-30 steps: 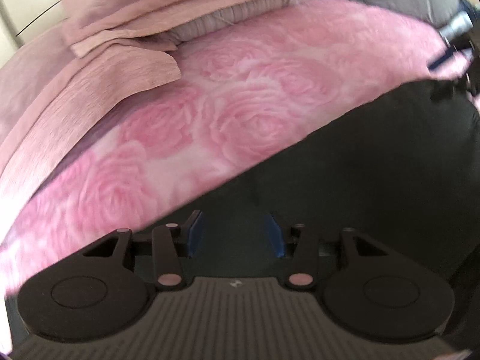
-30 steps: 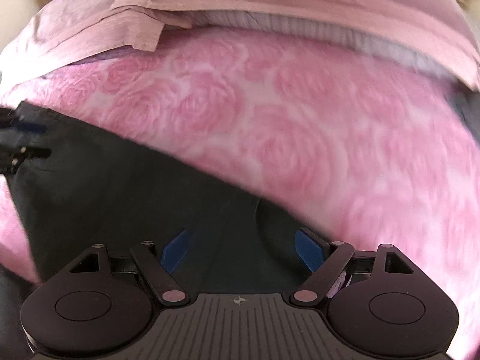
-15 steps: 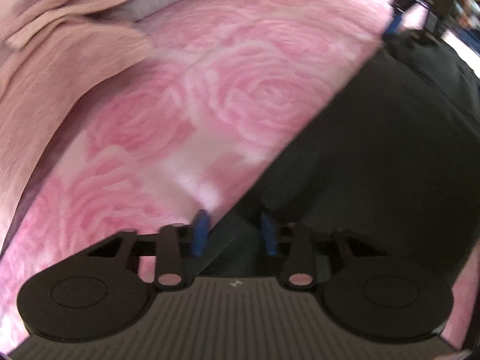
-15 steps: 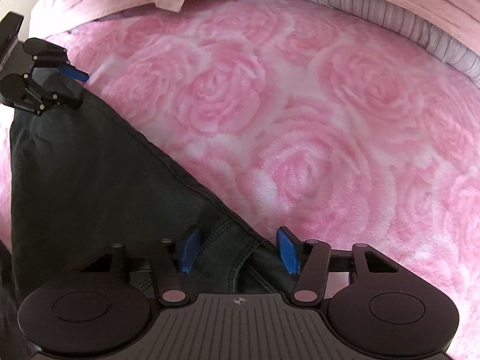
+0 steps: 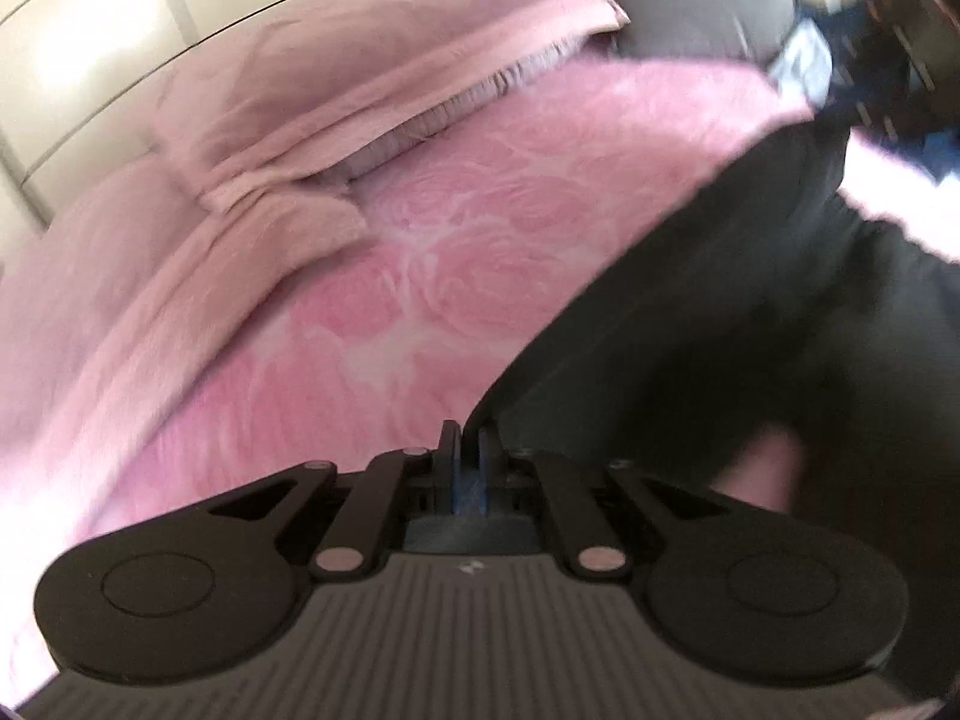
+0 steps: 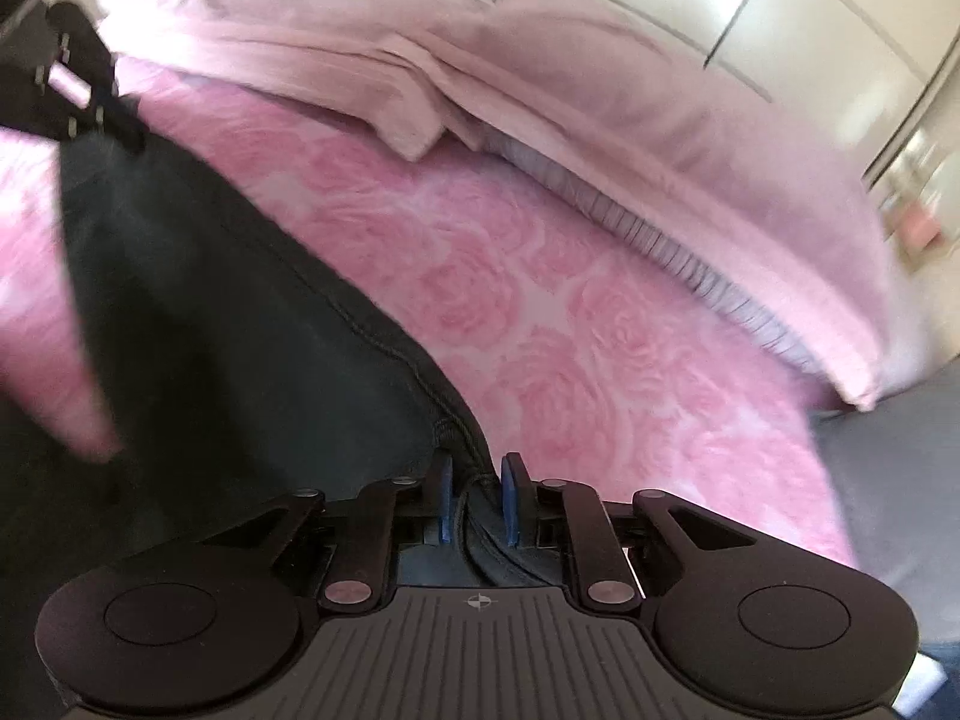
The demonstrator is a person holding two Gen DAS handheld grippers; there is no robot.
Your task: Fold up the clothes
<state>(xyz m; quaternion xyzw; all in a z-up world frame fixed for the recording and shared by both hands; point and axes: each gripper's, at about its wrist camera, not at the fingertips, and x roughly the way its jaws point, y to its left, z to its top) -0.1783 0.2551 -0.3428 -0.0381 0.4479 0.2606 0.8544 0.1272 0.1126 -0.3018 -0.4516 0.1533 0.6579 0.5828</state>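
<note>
A dark grey-black garment [image 5: 720, 312] stretches over the pink rose-print bed cover [image 5: 456, 252]. My left gripper [image 5: 469, 438] is shut on the garment's near corner. In the right wrist view the garment [image 6: 198, 324] spreads left, with a stitched seam running to my right gripper [image 6: 477, 468], which is shut on its hem with a cord between the fingers. The garment hangs lifted between both grippers. The right gripper shows blurred at the left wrist view's top right [image 5: 864, 60]; the left gripper shows at the right wrist view's top left [image 6: 90, 96].
A folded pale pink blanket [image 5: 336, 90] and pillow lie along the far side of the bed [image 6: 540, 276]. Cream wardrobe doors [image 6: 750, 12] stand behind. A grey floor [image 6: 888, 480] lies beyond the bed's right edge.
Both grippers have closed on the garment's edge and lifted it; the views now tilt up and show more of the blanket and wardrobe.
</note>
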